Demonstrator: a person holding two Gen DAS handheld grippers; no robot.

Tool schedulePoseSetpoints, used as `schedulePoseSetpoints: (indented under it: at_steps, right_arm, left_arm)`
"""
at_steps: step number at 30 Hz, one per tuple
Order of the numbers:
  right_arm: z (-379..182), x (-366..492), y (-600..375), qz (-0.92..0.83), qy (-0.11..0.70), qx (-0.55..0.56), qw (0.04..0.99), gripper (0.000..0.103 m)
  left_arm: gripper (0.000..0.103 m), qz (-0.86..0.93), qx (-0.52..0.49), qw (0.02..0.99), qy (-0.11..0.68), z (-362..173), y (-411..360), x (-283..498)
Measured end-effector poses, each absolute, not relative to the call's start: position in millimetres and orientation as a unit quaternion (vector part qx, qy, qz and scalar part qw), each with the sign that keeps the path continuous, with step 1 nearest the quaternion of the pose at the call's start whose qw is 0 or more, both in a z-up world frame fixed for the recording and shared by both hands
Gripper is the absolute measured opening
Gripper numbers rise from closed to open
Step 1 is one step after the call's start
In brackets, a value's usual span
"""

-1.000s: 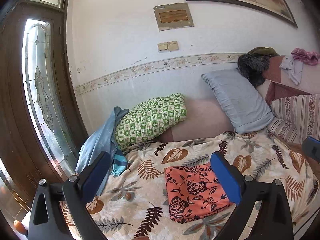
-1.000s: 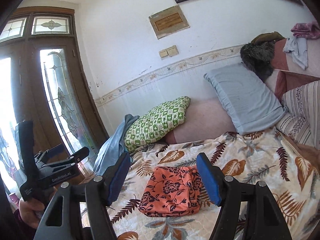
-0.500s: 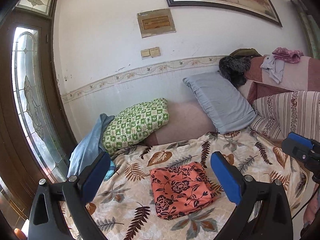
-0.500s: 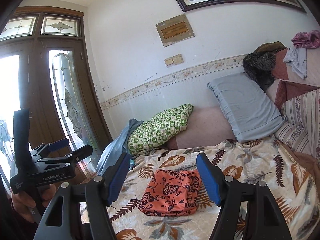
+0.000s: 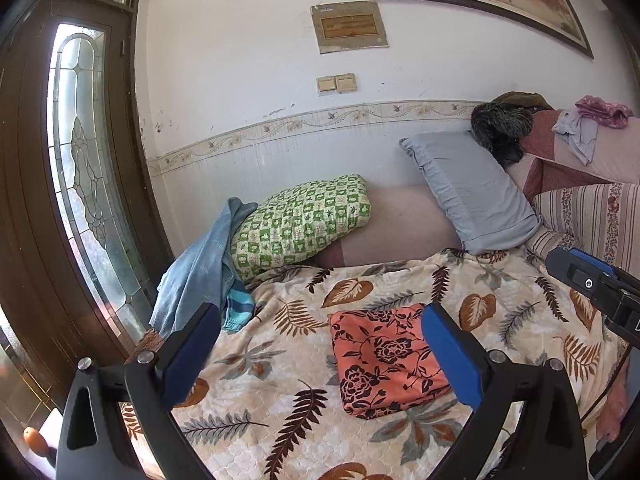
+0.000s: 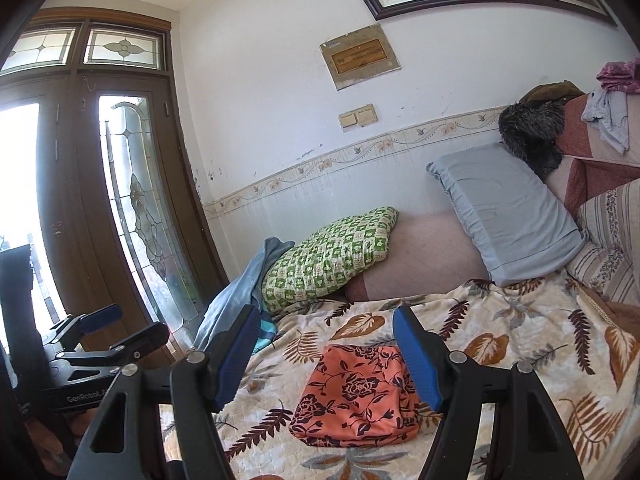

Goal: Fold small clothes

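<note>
A folded orange cloth with dark flowers lies flat on the leaf-patterned blanket. My left gripper hangs open above the blanket's near part, its blue pads wide apart and empty, the cloth just beyond its right pad. My right gripper is likewise open and empty, held back from the cloth, which shows between its fingers. Each gripper also appears at the edge of the other's view, held in a hand: the right gripper and the left gripper.
A green checked pillow, a grey pillow and a blue garment lie along the wall. Clothes sit heaped on the sofa back at right. A glazed wooden door stands at left.
Both views swung to one side and back over the second; the orange cloth kept its place on the blanket. Both grippers stayed open and empty.
</note>
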State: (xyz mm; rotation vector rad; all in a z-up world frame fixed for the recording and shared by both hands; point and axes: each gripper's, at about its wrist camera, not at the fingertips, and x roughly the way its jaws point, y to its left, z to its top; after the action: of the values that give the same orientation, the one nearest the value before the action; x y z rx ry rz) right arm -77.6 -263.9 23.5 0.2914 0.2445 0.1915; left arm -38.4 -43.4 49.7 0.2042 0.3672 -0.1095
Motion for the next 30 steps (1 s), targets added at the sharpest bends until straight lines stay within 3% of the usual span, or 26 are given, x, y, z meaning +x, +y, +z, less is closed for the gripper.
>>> schedulePoseSetpoints:
  at_steps: [30]
  right_arm:
    - [31.4, -69.2, -227.6, 0.108, 0.128, 0.099, 0.981, 0.072]
  left_arm:
    - [0.1, -0.029, 0.085, 0.973, 0.213, 33.6, -19.9, -12.6]
